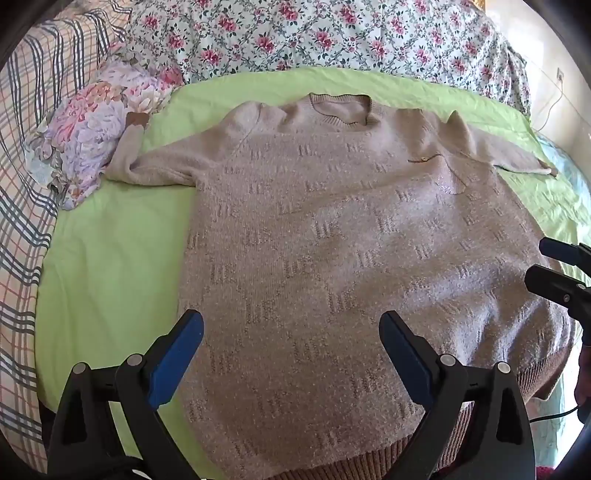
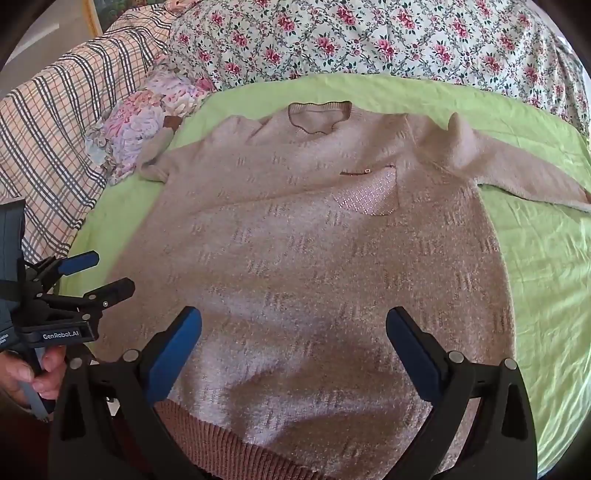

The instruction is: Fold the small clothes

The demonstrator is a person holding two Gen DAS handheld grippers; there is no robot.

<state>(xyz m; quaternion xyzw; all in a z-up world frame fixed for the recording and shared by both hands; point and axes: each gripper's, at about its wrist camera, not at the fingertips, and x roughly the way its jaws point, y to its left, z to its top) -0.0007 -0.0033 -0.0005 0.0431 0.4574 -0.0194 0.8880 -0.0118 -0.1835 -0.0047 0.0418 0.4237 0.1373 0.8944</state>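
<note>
While a plaid quilt (image 1: 26, 155) is bunched at the far left, a floral cloth (image 1: 99, 125) lies crumpled beside it, and one sweater cuff rests on that cloth. Next comes the green sheet (image 1: 107, 258), and on it the sweater (image 1: 332, 240) lies flat and face up, neck away from the cameras, ribbed hem nearest them. Its sleeves reach out to either side; the left one is bent and rumpled, the right one stretches across the sheet. A small pocket (image 2: 369, 192) with a brown trim sits on the chest, right of centre. Behind everything runs a rose-print blanket (image 1: 332, 33).

The left gripper (image 1: 291, 347) hangs over the sweater's lower left part, fingers spread wide with nothing between them. The right gripper (image 2: 293, 347) hangs over the lower middle, fingers likewise spread and empty. At the left edge of the right wrist view, a hand (image 2: 29, 373) grips the left tool's handle.
</note>
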